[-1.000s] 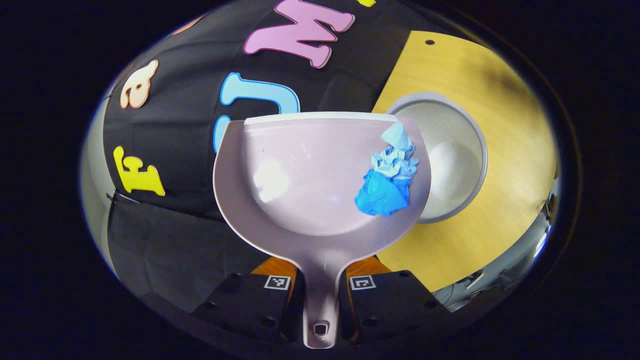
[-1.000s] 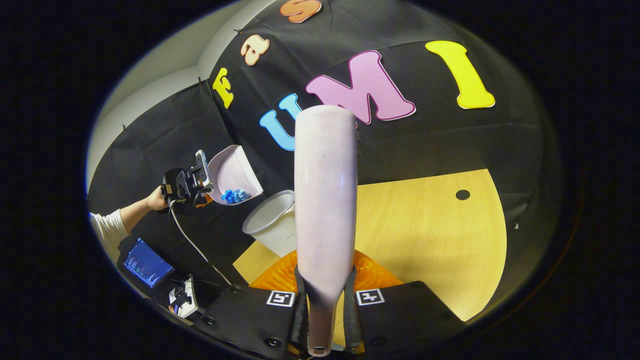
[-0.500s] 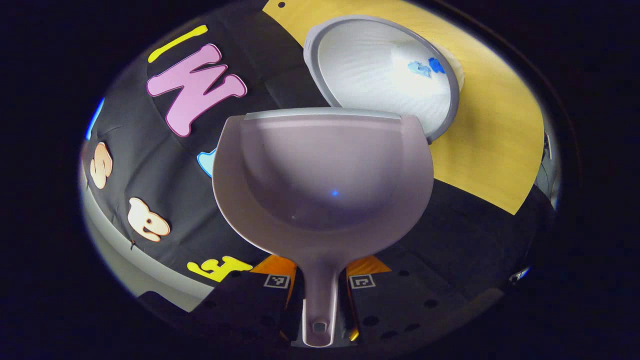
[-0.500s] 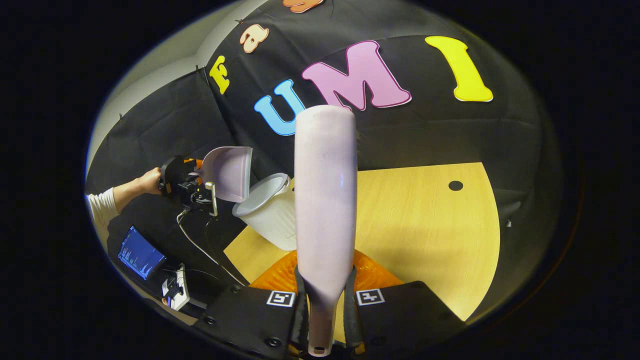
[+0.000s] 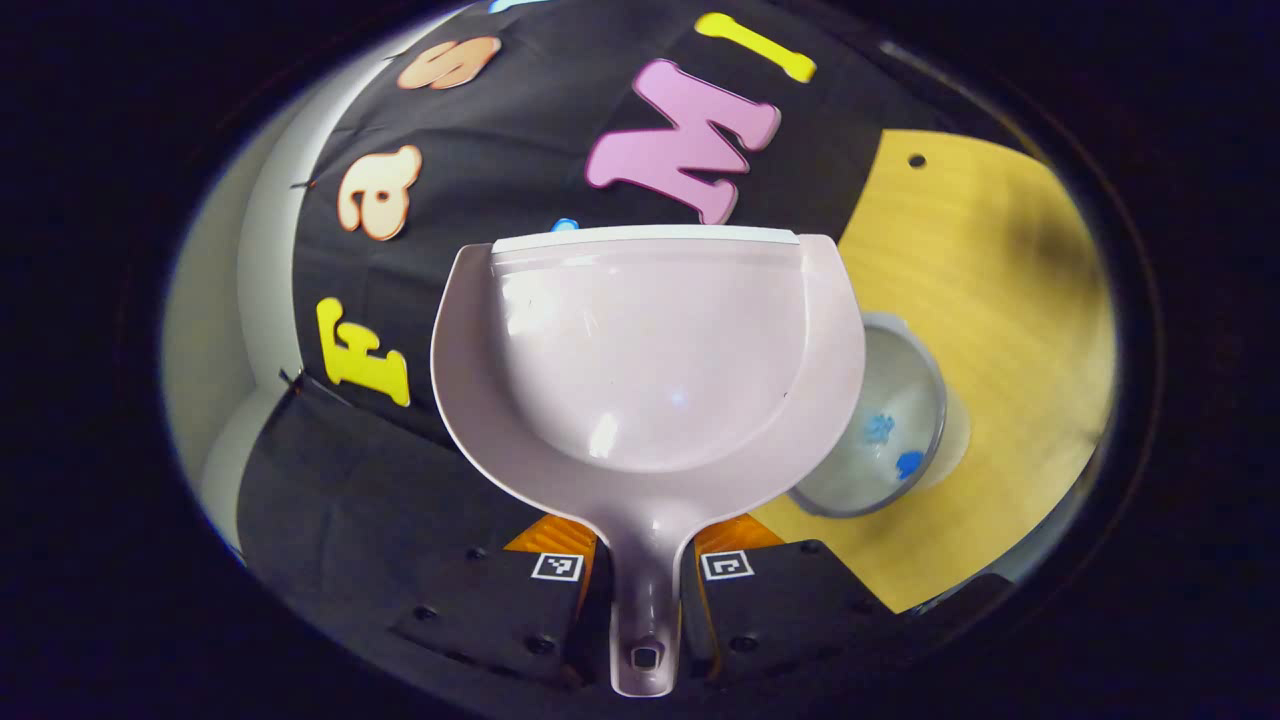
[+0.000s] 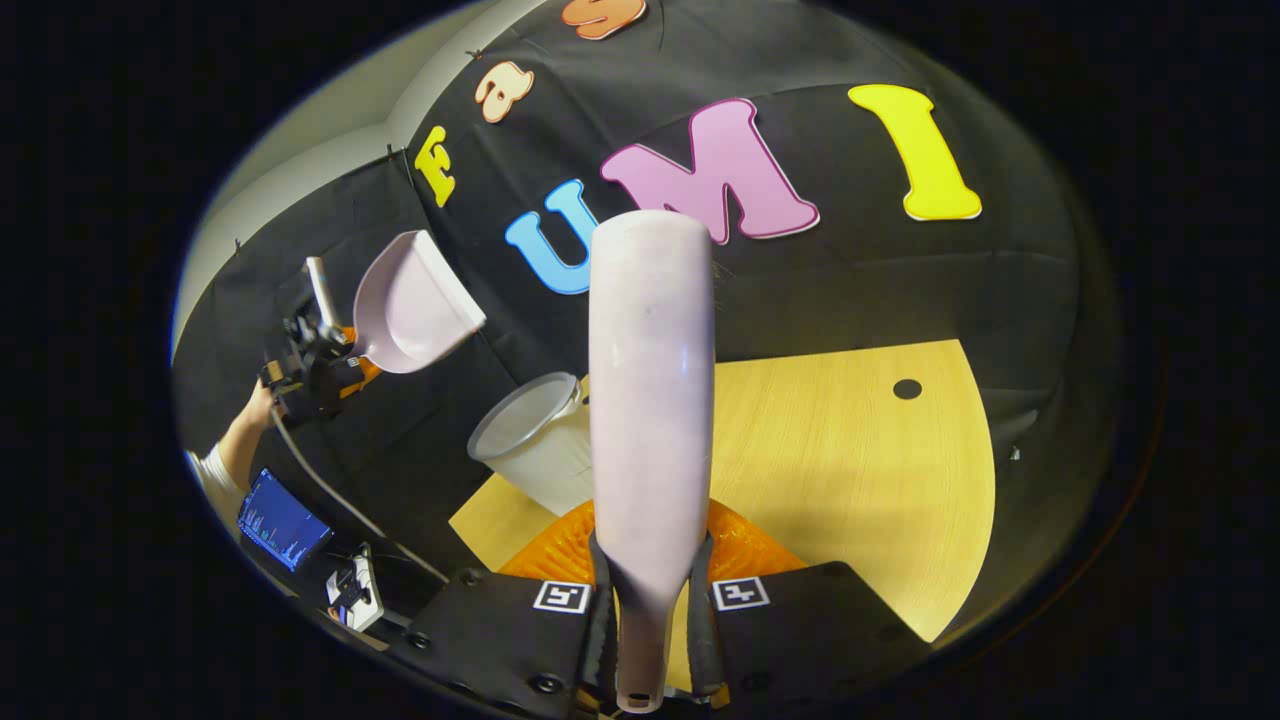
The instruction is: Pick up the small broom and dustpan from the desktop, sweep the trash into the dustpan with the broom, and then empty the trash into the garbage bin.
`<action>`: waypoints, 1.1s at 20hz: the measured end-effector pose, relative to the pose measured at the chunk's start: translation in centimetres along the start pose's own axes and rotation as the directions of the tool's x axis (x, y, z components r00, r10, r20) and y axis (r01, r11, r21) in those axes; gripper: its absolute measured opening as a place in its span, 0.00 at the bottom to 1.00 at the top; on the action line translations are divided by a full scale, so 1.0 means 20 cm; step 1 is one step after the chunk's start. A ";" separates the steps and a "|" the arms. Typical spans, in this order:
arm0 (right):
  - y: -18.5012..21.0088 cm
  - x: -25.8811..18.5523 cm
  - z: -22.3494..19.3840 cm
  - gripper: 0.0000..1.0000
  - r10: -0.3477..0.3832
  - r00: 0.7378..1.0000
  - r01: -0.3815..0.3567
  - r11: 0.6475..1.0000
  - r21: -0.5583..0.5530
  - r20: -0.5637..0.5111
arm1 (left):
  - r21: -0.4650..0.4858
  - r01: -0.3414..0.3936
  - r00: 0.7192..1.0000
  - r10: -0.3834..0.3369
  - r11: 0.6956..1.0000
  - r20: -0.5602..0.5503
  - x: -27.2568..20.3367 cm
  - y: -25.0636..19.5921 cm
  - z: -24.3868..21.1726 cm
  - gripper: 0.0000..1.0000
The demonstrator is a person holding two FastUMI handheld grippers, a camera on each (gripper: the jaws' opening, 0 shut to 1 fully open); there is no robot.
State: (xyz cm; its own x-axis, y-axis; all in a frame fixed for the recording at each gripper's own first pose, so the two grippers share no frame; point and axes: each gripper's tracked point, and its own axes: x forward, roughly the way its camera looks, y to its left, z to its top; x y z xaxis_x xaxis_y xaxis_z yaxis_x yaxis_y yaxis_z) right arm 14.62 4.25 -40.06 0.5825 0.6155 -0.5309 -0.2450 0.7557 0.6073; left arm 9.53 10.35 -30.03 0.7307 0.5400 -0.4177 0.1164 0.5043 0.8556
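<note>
Surface (image 6: 850, 440) is carrying the garbage bin (image 6: 540, 440), blue trash (image 5: 893, 446) lying inside. Left hand-held gripper (image 5: 640, 590), clamped on the emptied dustpan (image 5: 650, 360), is holding it aloft; lowering it level suits. Right hand-held gripper (image 6: 650, 610) is clamping the broom (image 6: 650, 400).

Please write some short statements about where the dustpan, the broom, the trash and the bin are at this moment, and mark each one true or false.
1. The pale pink plastic dustpan holds blue trash. False: it is empty.
2. The crumpled blue trash lies inside the round white garbage bin. True.
3. The left tongs grip the dustpan's handle. True.
4. The right tongs are open and hold nothing. False: they grip the pale pink broom.
5. The bin stands on the light wooden desktop. True.
</note>
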 end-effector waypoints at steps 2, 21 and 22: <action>0.01 -0.02 0.08 0.30 -0.009 0.999 0.009 1.000 -0.005 0.037 | -0.222 0.101 0.991 -0.077 0.970 0.114 -0.16 -0.17 0.18 0.27; -0.52 0.38 -0.82 0.30 -0.406 0.733 0.535 0.840 0.094 -0.545 | -0.702 0.531 0.484 -0.850 0.473 -0.207 -0.55 -1.70 0.22 0.26; -0.56 0.45 -0.83 0.31 -0.401 0.705 0.550 0.830 0.093 -0.585 | -0.706 0.529 0.457 -0.859 0.471 -0.231 -0.56 -1.67 0.26 0.27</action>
State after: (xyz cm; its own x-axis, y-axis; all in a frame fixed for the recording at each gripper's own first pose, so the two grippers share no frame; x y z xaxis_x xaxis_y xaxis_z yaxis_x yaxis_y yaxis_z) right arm 9.81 5.13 -61.46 0.0551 0.2619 -0.9635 0.1890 0.9448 0.2677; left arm 0.89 -15.97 -52.34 0.0781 -0.0306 -0.9965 -0.0336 0.9989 -0.0333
